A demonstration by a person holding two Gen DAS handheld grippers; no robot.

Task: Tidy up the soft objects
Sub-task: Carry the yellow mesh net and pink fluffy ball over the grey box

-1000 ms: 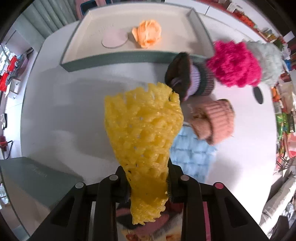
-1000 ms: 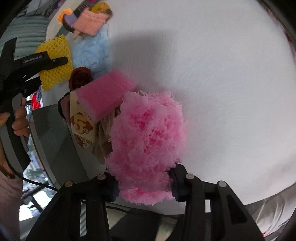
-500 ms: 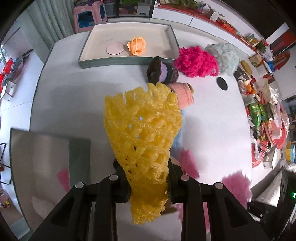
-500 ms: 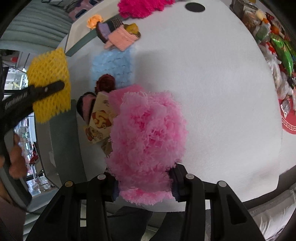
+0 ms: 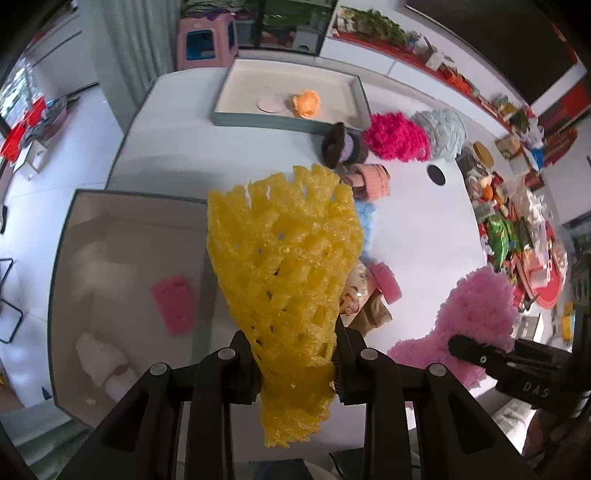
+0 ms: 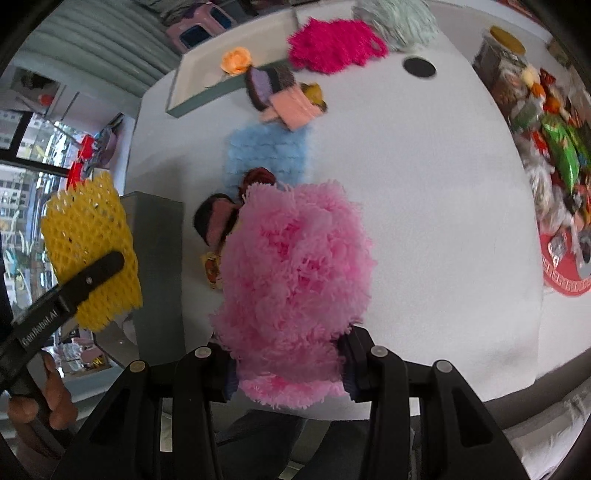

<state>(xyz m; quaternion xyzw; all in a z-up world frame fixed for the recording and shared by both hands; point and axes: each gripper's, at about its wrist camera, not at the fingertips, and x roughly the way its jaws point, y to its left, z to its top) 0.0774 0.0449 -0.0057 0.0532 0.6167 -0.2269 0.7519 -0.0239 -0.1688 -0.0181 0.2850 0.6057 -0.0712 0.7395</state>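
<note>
My left gripper (image 5: 295,363) is shut on a yellow foam net (image 5: 284,251) and holds it high above the table, over the right wall of a near grey-rimmed tray (image 5: 62,236). That net also shows in the right wrist view (image 6: 88,247). My right gripper (image 6: 288,363) is shut on a fluffy pink yarn piece (image 6: 295,266), also high above the table; it also shows in the left wrist view (image 5: 476,314). On the table lie a blue fuzzy cloth (image 6: 269,151), a peach knit piece (image 6: 293,109), a magenta fluffy piece (image 6: 332,46) and a pale green one (image 6: 399,20).
The near tray holds a pink sponge (image 5: 173,304) and a white soft item (image 5: 105,363). A far tray (image 5: 288,122) holds an orange flower (image 5: 306,103) and a pink disc (image 5: 270,103). A pile with a printed cloth (image 5: 356,291) lies beside the near tray. Snack clutter (image 6: 554,147) lines the right edge.
Both grippers have risen well above the table with their loads. The left gripper has moved back and left, so the near tray now lies below it. The right gripper now shows in the left view.
</note>
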